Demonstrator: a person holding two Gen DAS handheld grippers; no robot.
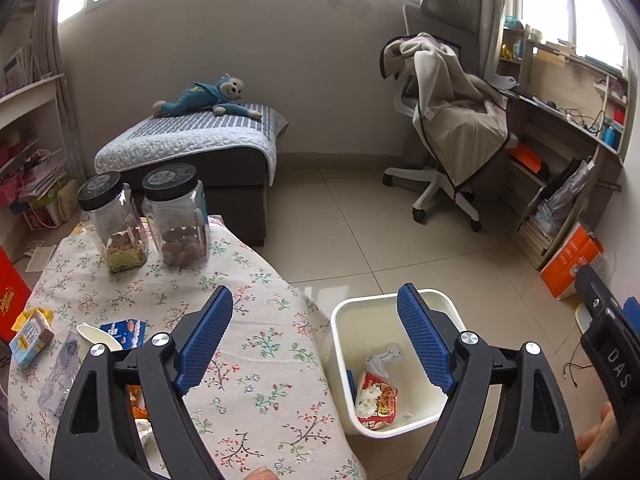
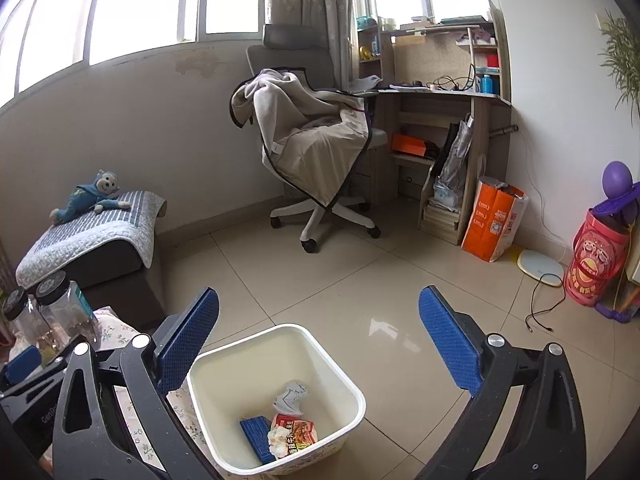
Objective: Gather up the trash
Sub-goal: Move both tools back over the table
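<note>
Tools both spread, empty: left tool (image 1: 316, 336), right tool (image 2: 320, 344) over the bin (image 2: 340, 364). We judge next: fetch the carton (image 1: 30, 336) from the table (image 1: 248, 280)

My left wrist view looks down from above the table (image 1: 248, 320) edge, with the white bin (image 1: 400, 364) close below to the right. My right wrist view hangs nearer, just above that bin (image 2: 276, 396), facing the desk. Both share the bin.
</note>
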